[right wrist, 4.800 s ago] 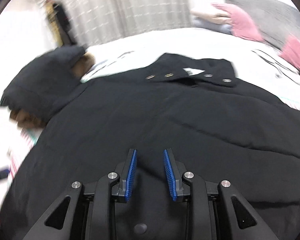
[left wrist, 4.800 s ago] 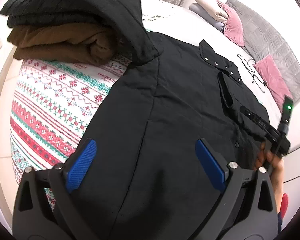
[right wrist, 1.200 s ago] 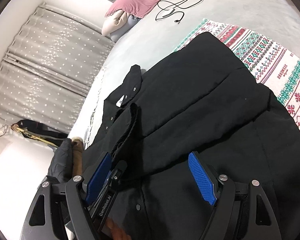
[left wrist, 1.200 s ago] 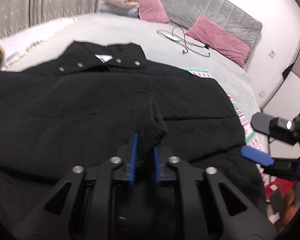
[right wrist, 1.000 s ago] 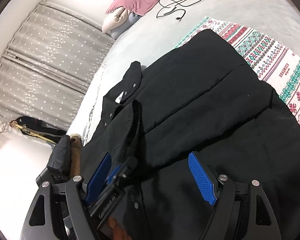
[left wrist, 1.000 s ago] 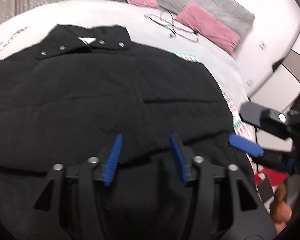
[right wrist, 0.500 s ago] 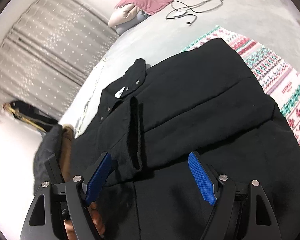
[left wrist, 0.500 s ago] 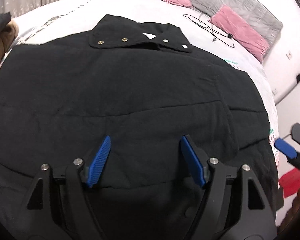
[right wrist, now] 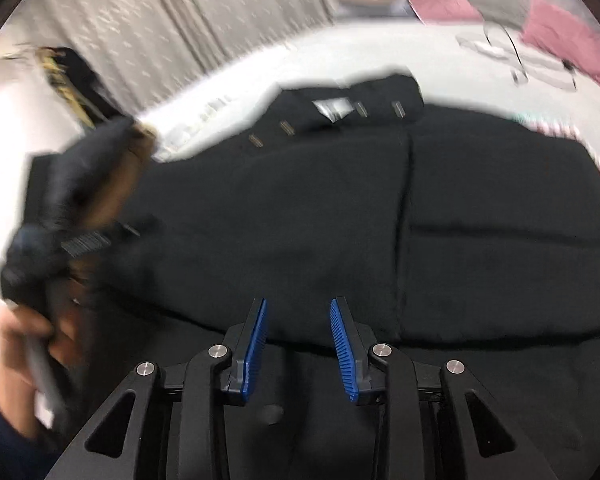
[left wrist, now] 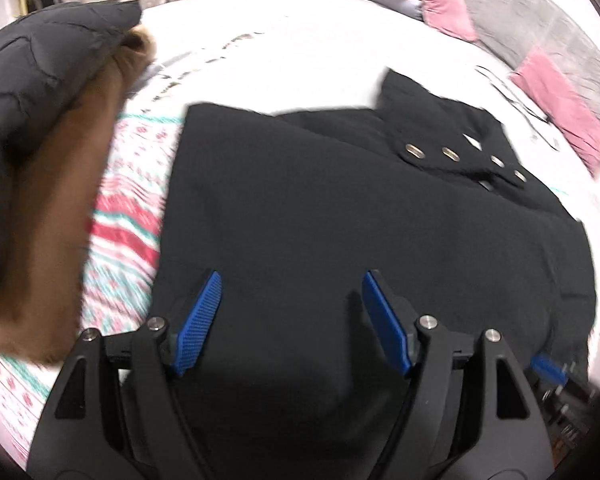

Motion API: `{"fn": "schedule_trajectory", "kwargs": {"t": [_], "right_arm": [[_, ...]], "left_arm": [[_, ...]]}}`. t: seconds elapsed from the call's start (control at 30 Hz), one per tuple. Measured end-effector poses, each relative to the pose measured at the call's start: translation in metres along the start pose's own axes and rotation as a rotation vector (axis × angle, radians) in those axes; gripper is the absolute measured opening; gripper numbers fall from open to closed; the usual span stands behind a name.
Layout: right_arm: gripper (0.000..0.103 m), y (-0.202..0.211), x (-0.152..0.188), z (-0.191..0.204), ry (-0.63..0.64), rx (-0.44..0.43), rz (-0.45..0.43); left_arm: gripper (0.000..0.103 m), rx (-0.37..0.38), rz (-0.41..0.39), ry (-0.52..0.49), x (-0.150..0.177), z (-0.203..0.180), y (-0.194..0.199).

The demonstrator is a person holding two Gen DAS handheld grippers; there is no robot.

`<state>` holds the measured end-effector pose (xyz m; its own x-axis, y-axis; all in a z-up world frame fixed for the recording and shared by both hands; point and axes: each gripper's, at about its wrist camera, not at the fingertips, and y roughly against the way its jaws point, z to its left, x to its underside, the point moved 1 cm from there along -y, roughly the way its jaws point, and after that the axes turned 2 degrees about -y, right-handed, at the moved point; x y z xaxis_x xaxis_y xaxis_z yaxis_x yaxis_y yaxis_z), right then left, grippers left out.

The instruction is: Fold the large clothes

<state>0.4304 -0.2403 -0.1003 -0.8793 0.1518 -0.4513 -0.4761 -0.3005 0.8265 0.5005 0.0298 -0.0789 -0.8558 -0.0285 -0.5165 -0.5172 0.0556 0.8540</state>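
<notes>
Lying flat, one black jacket (left wrist: 340,208) under two parted grippers.

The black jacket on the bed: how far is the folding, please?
Done: the black jacket lies flat with its sides folded in, a fold edge running down the front. In hand: nothing; the left claw is open, and the right claw hangs narrowly open. Left: folding the lower part up toward the collar.

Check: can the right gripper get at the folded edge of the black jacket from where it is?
Probably yes. The right gripper is open, right over the black jacket, and the folded edge runs just ahead of its fingertips with nothing in between.
</notes>
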Motion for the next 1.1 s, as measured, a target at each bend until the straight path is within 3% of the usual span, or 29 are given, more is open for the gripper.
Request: {"fn": "schedule_trajectory", "kwargs": {"t": [0.23, 0.4, 0.57, 0.63, 0.77, 0.87, 0.97, 1.1], "right_arm": [[0.03, -0.009, 0.004, -0.012, -0.043, -0.025, 0.027], [0.03, -0.013, 0.005, -0.006, -0.025, 0.009, 0.023], [0.03, -0.013, 0.005, -0.004, -0.018, 0.008, 0.019], [0.032, -0.007, 0.003, -0.008, -0.048, -0.029, 0.015], [0.033, 0.021, 0.004, -0.014, -0.105, -0.077, -0.04], [0.034, 0.028, 0.012, -0.009, -0.09, -0.074, -0.032], [0.034, 0.009, 0.027, -0.007, -0.067, -0.011, 0.057], [0.034, 0.025, 0.039, -0.012, -0.033, 0.022, 0.05]], "left_arm": [[0.077, -0.247, 0.007, -0.073, -0.039, 0.003, -0.04], [0.08, -0.261, 0.011, -0.071, -0.038, 0.005, -0.058], [0.08, -0.231, 0.013, -0.054, -0.033, 0.016, -0.023], [0.08, -0.179, -0.041, -0.07, -0.012, 0.018, 0.016], [0.08, -0.103, -0.06, -0.145, 0.049, 0.017, 0.063], [0.08, -0.141, -0.016, -0.195, 0.089, 0.017, 0.056], [0.08, -0.228, 0.065, -0.2, 0.118, 0.021, 0.038], [0.08, -0.191, 0.03, -0.167, 0.145, 0.04, 0.074]]}}
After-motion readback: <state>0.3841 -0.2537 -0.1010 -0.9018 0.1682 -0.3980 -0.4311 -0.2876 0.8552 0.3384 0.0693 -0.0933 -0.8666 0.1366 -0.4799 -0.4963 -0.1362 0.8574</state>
